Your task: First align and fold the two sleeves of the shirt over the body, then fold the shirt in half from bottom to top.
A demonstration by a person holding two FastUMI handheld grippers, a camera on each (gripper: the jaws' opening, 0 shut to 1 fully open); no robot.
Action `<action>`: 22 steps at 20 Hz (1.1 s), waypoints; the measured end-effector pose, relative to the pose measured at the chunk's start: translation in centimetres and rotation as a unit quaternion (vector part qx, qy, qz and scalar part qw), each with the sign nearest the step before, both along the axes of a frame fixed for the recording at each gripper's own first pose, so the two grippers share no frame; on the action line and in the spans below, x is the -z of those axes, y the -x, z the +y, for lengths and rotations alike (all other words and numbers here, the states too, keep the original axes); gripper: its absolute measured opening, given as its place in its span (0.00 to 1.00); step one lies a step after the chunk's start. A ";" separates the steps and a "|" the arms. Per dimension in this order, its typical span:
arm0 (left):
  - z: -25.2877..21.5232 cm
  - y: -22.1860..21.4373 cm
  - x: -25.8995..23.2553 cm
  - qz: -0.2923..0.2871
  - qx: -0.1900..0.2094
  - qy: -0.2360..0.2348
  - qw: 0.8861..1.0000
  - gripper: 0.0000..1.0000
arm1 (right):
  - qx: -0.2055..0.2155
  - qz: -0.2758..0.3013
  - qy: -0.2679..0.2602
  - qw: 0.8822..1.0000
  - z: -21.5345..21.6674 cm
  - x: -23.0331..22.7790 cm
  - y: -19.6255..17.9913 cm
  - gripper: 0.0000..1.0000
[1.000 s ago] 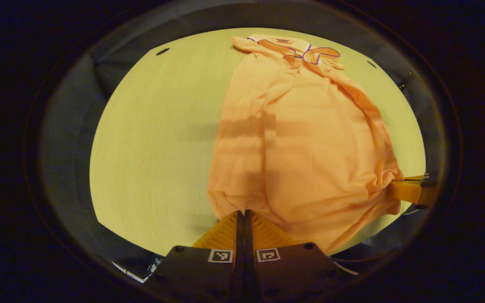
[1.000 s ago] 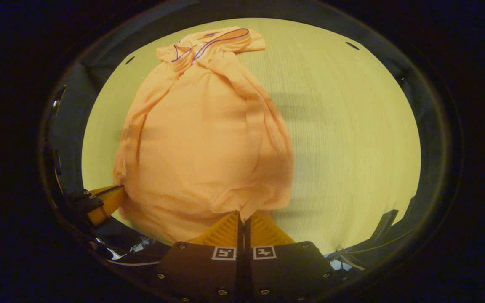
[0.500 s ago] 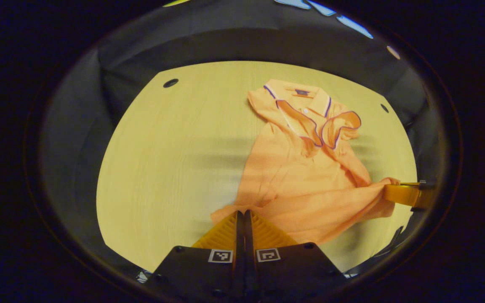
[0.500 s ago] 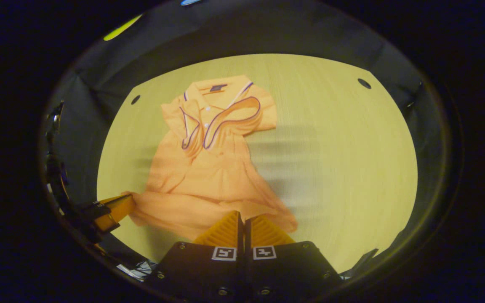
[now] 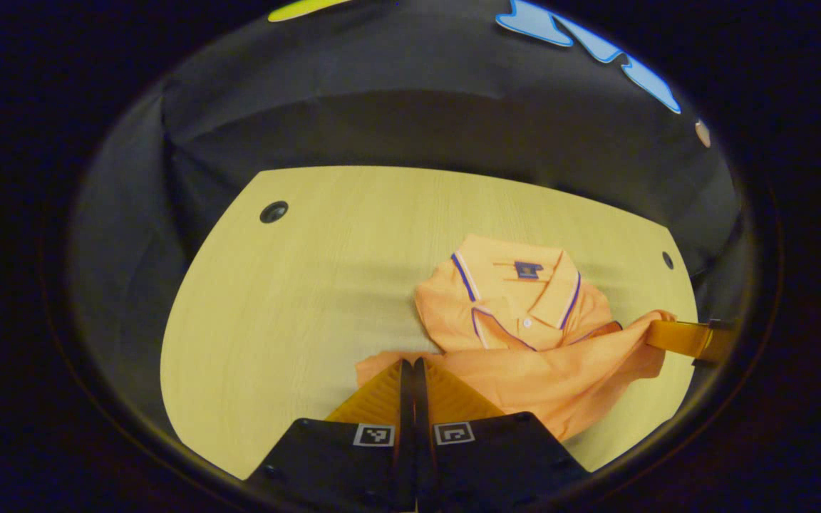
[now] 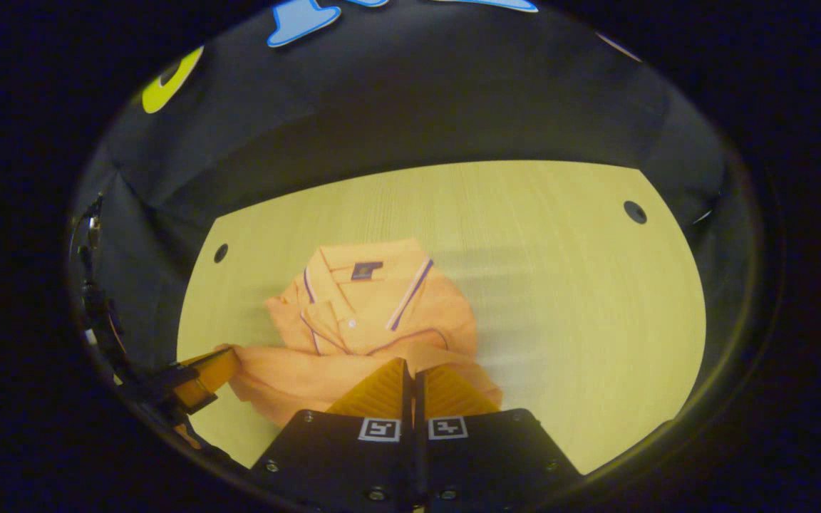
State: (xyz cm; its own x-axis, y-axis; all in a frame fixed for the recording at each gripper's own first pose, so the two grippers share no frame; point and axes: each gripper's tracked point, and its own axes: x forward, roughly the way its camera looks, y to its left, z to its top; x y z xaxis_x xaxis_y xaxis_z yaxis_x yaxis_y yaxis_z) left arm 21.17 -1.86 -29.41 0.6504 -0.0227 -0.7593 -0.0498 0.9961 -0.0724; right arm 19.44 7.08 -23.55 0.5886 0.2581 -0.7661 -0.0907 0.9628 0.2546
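An orange polo shirt (image 5: 524, 313) with purple-trimmed collar lies on the pale wooden table (image 5: 296, 285). Its bottom hem is lifted and carried up over the body, close below the collar. My left gripper (image 5: 408, 365) is shut on the hem's left corner. In the right gripper view the shirt (image 6: 375, 313) lies left of centre, and my right gripper (image 6: 410, 365) is shut on the hem's right corner. The right gripper (image 5: 688, 336) shows at the right edge of the left gripper view, and the left gripper (image 6: 200, 374) at the left edge of the right gripper view, each pinching the hem.
The table (image 6: 560, 285) has small round holes near its far corners (image 5: 274, 211) (image 6: 634, 211). Black cloth walls stand behind and to the sides. Bare tabletop stretches left of the shirt in the left gripper view and right of it in the right gripper view.
Both grippers have carried the hem forward toward the collar. The shirt's body, spread long a second ago, is now doubled over, with the hem near the collar.
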 end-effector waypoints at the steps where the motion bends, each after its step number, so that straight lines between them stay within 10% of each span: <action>1: 0.2 -1.5 0.0 -0.004 -0.002 -0.003 1.000 0.06 | 0.005 -0.006 -0.003 1.000 0.1 -0.1 -1.7 0.00; 8: -0.3 -9.5 -0.3 -0.070 -0.003 -0.015 0.997 0.06 | 0.056 -0.058 -0.002 0.997 -1.4 -1.6 -11.1 0.00; 16: -3.0 -13.2 2.9 -0.085 0.029 -0.030 0.995 0.06 | 0.056 -0.043 0.048 0.996 -2.7 4.4 -13.4 0.00; 19: -2.7 -12.9 3.8 -0.076 0.028 -0.022 0.996 0.17 | 0.055 -0.035 0.039 0.997 -2.4 5.4 -13.3 0.05; 22: -2.6 -12.5 3.4 -0.072 0.040 -0.032 0.996 0.65 | 0.050 -0.034 0.021 0.998 -1.9 4.6 -12.6 0.23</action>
State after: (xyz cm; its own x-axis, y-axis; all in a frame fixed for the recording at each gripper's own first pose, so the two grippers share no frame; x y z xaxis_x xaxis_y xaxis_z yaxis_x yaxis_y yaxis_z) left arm 33.71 -4.45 -32.81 0.7506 -0.0327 -0.6600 0.0362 0.9993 -0.0084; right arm 32.08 5.15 -28.17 0.6611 0.1631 -0.7323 -0.0093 0.9778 0.2094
